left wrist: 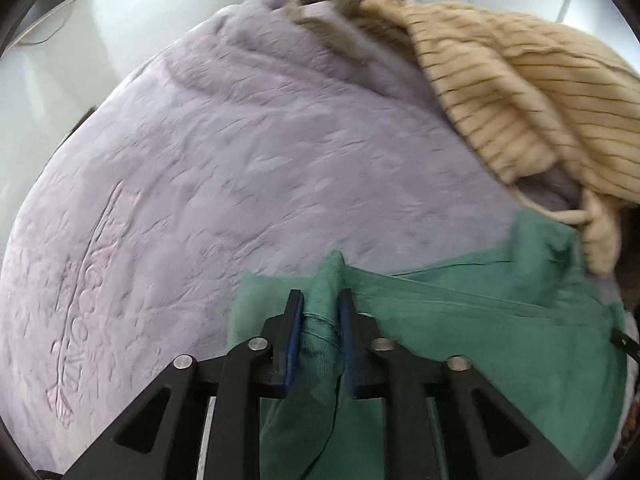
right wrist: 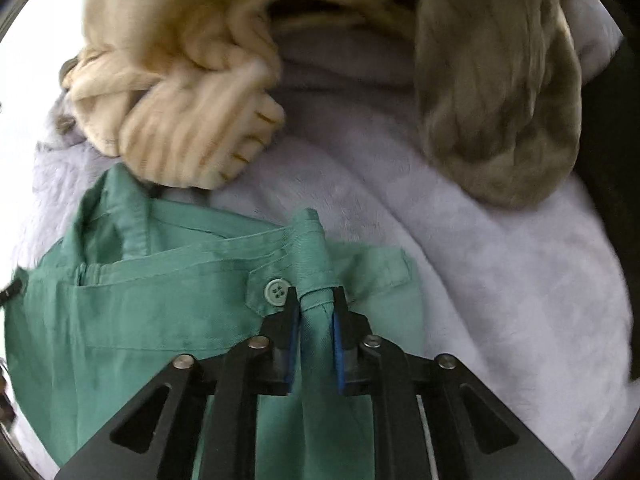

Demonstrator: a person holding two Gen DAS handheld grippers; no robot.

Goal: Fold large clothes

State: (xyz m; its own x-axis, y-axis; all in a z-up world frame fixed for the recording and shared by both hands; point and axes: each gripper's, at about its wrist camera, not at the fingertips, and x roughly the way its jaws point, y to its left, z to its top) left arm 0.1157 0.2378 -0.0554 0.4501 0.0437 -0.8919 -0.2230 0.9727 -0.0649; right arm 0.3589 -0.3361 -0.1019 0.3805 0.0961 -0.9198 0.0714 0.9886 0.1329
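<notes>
Green trousers point(right wrist: 132, 320) pinched at both waistband ends, on a lavender blanket point(left wrist: 248, 168).
Left hand-held gripper point(left wrist: 320, 300) and right hand-held gripper point(right wrist: 316, 300) each clamp a waistband fold; the waistband runs between them, cream striped sweater point(left wrist: 520, 100) beyond.

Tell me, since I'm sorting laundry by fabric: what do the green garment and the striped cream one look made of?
Green garment: probably matte woven cotton twill, given its fine diagonal weave, stitched seams and button. Striped cream garment: seemingly a soft, thick ribbed knit or fleece with thin dark lines.
</notes>
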